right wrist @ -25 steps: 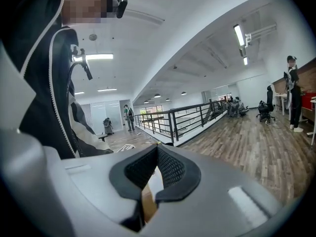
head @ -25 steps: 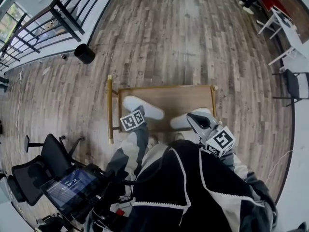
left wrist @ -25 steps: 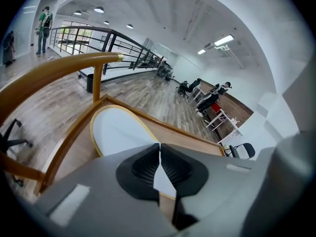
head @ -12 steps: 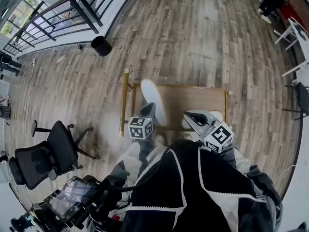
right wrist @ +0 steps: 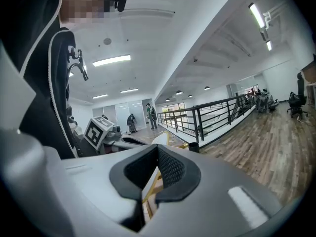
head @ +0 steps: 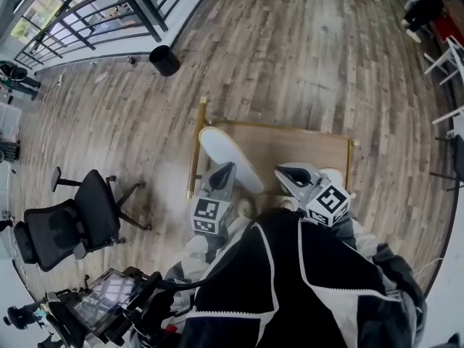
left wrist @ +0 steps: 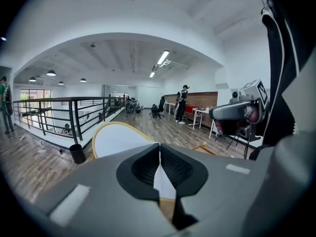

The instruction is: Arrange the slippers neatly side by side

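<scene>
While left tool [head: 226, 167] grips slipper [head: 230, 155], right tool [head: 280, 172] grips other slipper [right wrist: 148, 184].

Second slipper [right wrist: 148, 186]: only a thin white, yellow-edged sliver shows between the closed jaws of the right gripper [right wrist: 157, 154]; in the head view that gripper covers the rest.
Raised slipper [head: 221, 147]: its near end lies behind the left gripper [head: 226, 171], which is clamped on it.
Pale patch [head: 335, 174]: at the right gripper's 3 o'clock; slipper or not cannot be told.
Counter [head: 304, 147]: the 6 o'clock edge is hidden by both grippers and the person's jacket [head: 290, 281].
Distant people [left wrist: 182, 104]: too small to make out.
Tablet screen [head: 109, 299]: at 7 o'clock, too small to read.
White furniture [head: 455, 53]: at 2 o'clock, cut off by the picture's edge.
</scene>
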A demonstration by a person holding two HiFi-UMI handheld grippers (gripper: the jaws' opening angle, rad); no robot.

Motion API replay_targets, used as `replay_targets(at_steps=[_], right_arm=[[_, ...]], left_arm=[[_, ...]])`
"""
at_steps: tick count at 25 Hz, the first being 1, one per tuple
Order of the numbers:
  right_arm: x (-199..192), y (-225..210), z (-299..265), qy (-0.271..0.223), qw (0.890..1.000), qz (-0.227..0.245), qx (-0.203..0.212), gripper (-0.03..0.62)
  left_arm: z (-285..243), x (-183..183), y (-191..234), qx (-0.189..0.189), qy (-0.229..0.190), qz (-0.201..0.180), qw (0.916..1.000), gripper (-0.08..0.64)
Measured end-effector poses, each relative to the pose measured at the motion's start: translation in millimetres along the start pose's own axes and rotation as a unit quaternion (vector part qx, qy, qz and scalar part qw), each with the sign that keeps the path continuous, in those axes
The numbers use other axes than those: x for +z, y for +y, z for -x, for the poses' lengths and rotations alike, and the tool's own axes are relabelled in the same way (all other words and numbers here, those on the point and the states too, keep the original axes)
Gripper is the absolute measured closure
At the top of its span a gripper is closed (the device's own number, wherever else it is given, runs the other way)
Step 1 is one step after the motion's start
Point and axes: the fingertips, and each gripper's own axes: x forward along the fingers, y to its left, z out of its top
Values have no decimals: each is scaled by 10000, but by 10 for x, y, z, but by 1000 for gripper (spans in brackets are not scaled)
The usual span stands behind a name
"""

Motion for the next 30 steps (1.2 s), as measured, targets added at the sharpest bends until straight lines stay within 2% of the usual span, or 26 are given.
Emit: replay_targets(at_steps=[5, 11, 14, 19, 24, 30], right_arm=[[5, -17, -1, 12, 10000, -8, -25, 588], [-25, -44, 14, 27, 9999, -27, -129, 588], [-21, -58, 36, 17, 9998, -39, -189, 588], [-54, -84, 105, 31, 9994, -85, -345, 588], [-120, -136, 214, 48, 9982, -158, -578, 588], [-154, -149, 326, 54, 9967, -179, -786, 588]], left_arm=[[39, -104, -35, -42, 50, -250, 9997, 534], [30, -111, -3, -70, 127, -173, 9997, 534], [3, -149, 65, -50, 185, -300, 9994, 534], [-97, -322, 298, -27, 571, -608, 9965, 534], [-229, -547, 583, -10, 1074, -955, 9896, 534], [-479, -857, 725, -92, 1491, -778, 9857, 534]])
